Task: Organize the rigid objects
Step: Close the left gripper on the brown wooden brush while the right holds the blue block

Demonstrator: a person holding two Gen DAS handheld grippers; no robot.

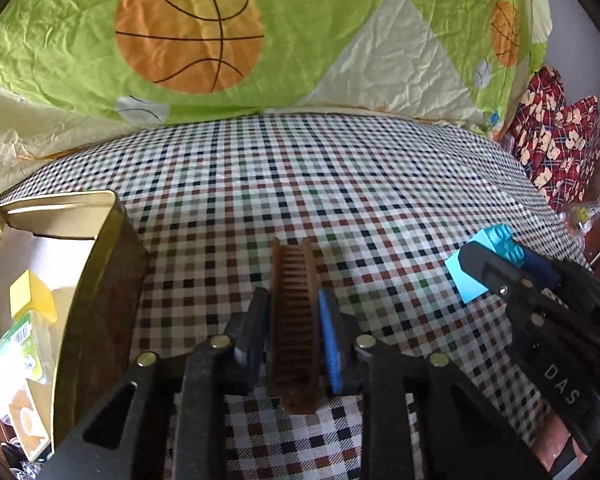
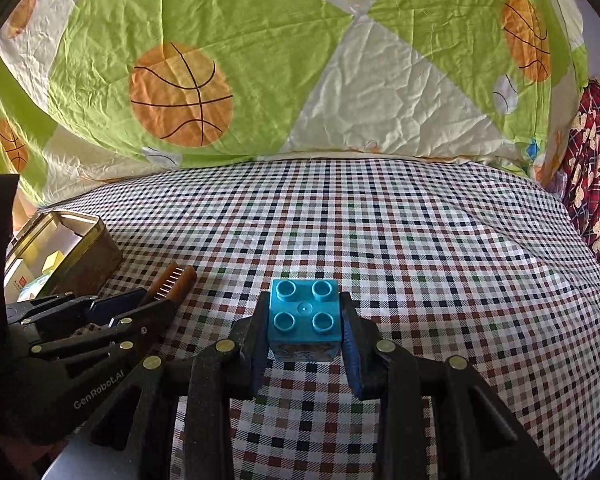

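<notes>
My left gripper (image 1: 293, 320) is shut on a brown comb (image 1: 293, 300), held lengthwise between its fingers above the checked cloth. The comb's tip also shows in the right wrist view (image 2: 172, 280). My right gripper (image 2: 305, 320) is shut on a turquoise toy brick (image 2: 304, 312) with four studs on top. In the left wrist view that brick (image 1: 496, 246) and the right gripper sit at the right. An open gold tin box (image 1: 112, 280) stands just left of the left gripper; it also shows in the right wrist view (image 2: 84, 256).
The tin holds a yellow block (image 1: 32, 296) and small printed packets (image 1: 16, 352). A checked cloth (image 2: 420, 260) covers the surface. A green basketball quilt (image 2: 220, 60) rises behind. Red patterned fabric (image 1: 552, 140) lies at the far right.
</notes>
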